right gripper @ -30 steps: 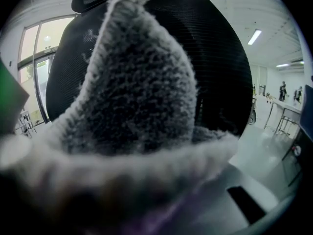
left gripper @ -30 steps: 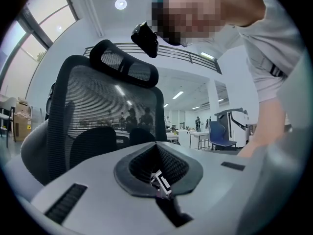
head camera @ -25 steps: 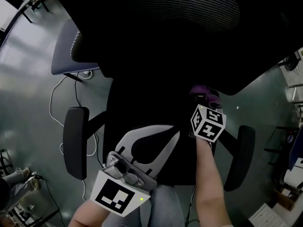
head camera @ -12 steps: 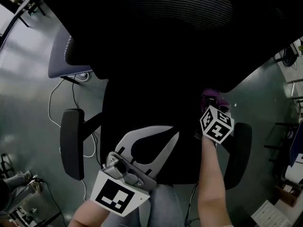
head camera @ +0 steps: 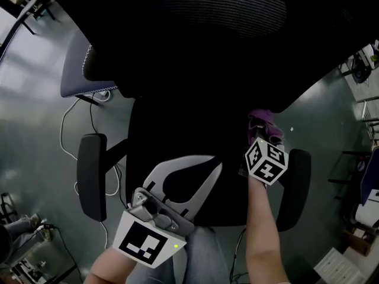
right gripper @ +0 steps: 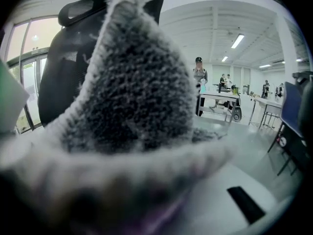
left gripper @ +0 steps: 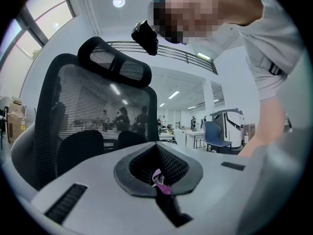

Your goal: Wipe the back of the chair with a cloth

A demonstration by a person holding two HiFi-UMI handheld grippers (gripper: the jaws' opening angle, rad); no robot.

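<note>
Right hand-held gripper (head camera: 259, 138) is pinching a purple cloth (head camera: 262, 122), whose fuzzy fold fills most of the right gripper view. In the head view the cloth sits at the right edge of the black mesh back of the chair (head camera: 195, 70), just above the right armrest (head camera: 293, 188); whether it presses on the mesh cannot be told. Left hand-held gripper (head camera: 148, 205) is low in the head view, near the pale curved frame (head camera: 189, 170) on the chair's back. Its jaws are pressed together, with a small purple bit at their seam. Cables (head camera: 68, 135) lie on the grey floor (head camera: 35, 99) beside the left armrest (head camera: 92, 176).
</note>
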